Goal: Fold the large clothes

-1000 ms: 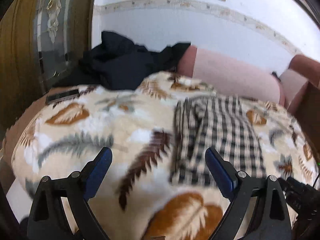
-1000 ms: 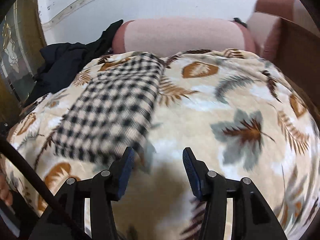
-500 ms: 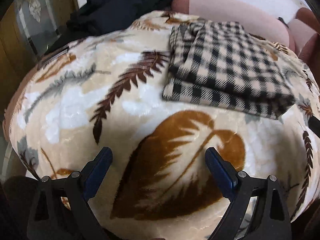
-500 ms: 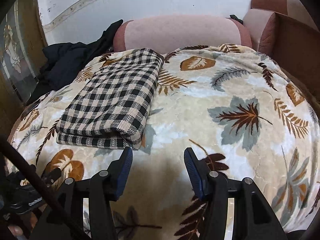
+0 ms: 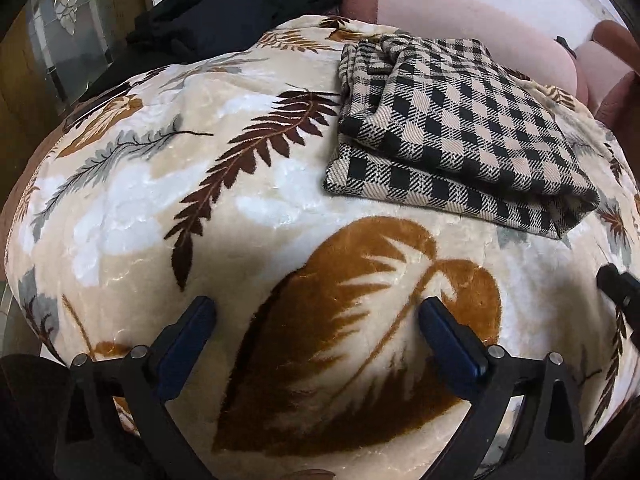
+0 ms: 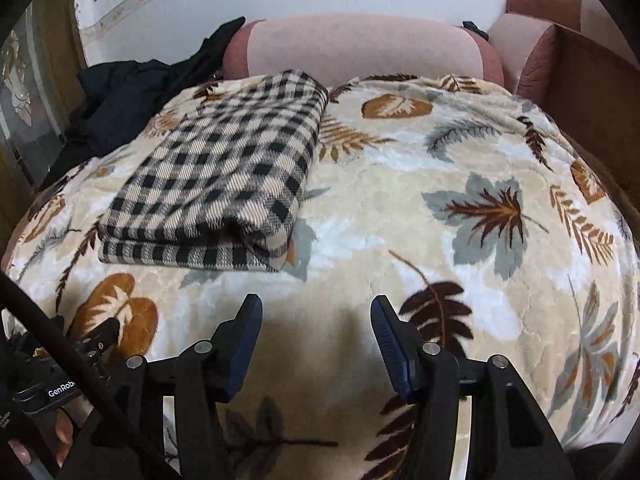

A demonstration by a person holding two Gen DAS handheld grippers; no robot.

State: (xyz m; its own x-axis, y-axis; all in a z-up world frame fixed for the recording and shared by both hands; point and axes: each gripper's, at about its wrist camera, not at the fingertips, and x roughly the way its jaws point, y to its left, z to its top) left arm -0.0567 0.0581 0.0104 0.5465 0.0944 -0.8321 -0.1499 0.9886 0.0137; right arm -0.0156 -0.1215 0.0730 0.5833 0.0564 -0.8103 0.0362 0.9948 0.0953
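Note:
A black-and-beige checked garment [image 5: 460,128] lies folded into a flat rectangle on the leaf-patterned blanket [image 5: 200,216]; it also shows in the right wrist view [image 6: 228,176]. My left gripper [image 5: 316,320] is open and empty, low over the blanket, short of the garment's near edge. My right gripper [image 6: 316,320] is open and empty, in front of the garment's near right corner, apart from it. The left gripper's body [image 6: 68,364] shows at the lower left of the right wrist view.
A heap of dark clothes [image 5: 224,4] lies at the far left of the bed [image 6: 124,104]. A pink bolster [image 6: 360,52] runs along the wall behind. A brown cardboard box [image 6: 592,96] stands at the right. A glass-panelled door [image 5: 60,40] is at the left.
Both grippers have drawn back from the folded garment and dropped lower over the blanket. The garment has stayed in place, folded.

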